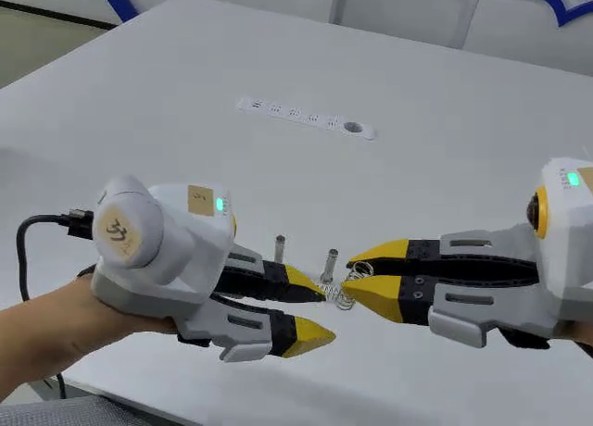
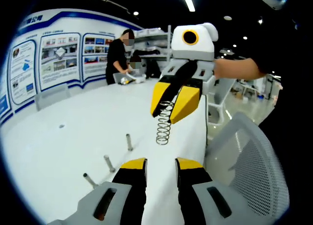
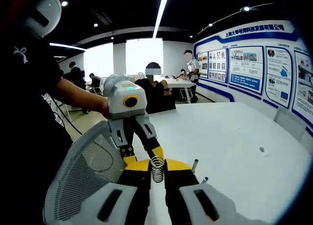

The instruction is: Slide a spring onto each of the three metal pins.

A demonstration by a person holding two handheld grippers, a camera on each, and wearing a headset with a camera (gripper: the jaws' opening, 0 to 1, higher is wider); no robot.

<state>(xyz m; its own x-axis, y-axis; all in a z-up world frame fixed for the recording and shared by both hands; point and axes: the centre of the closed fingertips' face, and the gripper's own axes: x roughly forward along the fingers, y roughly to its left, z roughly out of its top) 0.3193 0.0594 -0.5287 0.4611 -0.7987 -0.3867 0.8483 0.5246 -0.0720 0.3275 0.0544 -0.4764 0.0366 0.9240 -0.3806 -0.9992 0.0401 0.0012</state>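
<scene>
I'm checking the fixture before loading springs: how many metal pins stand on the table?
3, in a row on the table, seen in the left gripper view: far pin, middle pin, near pin. None seems hidden.

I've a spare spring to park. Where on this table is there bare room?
Bare: the wide table stretch between the power strip and the metal pins, and the far side left of the strip. Crowded: the near edge, where left tongs and right tongs, holding a spring, flank the pins.
</scene>
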